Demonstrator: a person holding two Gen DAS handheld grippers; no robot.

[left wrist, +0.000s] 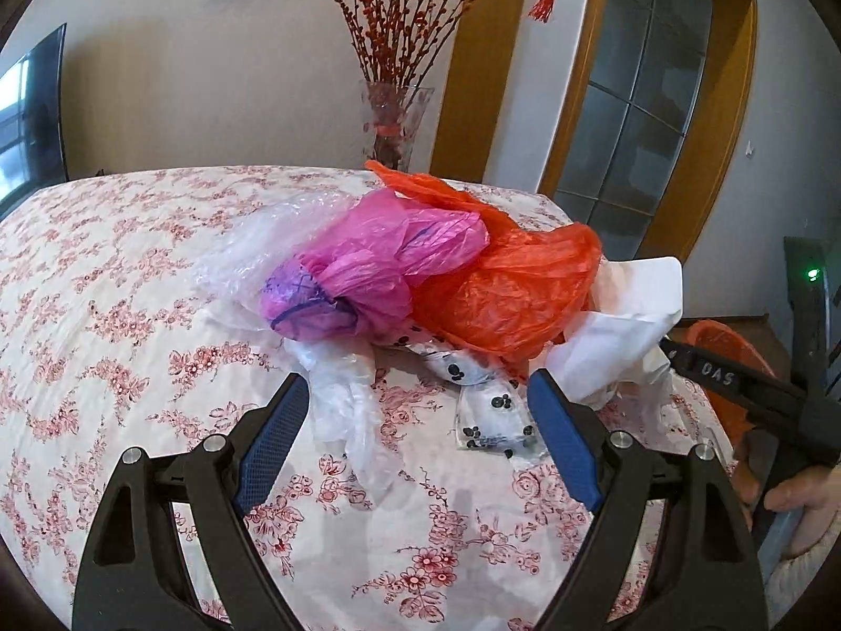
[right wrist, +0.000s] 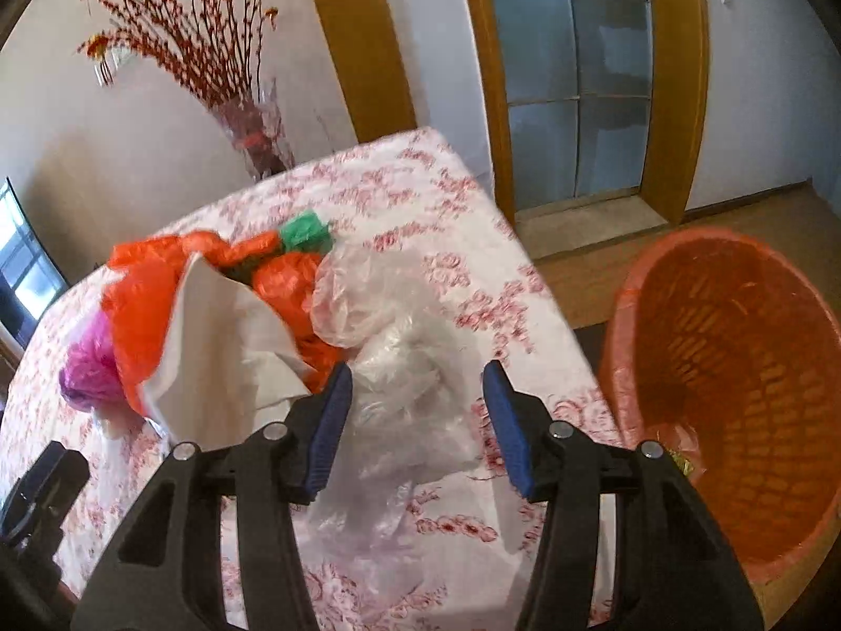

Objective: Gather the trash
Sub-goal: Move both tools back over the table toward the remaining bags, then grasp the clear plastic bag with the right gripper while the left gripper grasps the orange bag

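A heap of trash lies on the floral-clothed table (left wrist: 105, 315): a pink bag (left wrist: 378, 257), an orange bag (left wrist: 504, 289), white paper (left wrist: 625, 315), crumpled clear film (left wrist: 252, 257) and a black-spotted clear wrapper (left wrist: 489, 410). My left gripper (left wrist: 418, 384) stands wide open just in front of the heap, with the spotted wrapper's near end between its blue pads, untouched. My right gripper (right wrist: 417, 373) is open around a crumpled clear plastic bag (right wrist: 399, 357) near the table's right edge; the pads do not squeeze it. A small green bag (right wrist: 305, 231) sits behind the orange bag (right wrist: 142, 305).
An orange-lined waste basket (right wrist: 736, 368) stands on the floor right of the table, mouth tilted toward the camera. A glass vase of red branches (left wrist: 394, 121) is at the table's far edge. A hand (left wrist: 804, 494) holds the right tool. A glazed door (right wrist: 578, 79) is behind.
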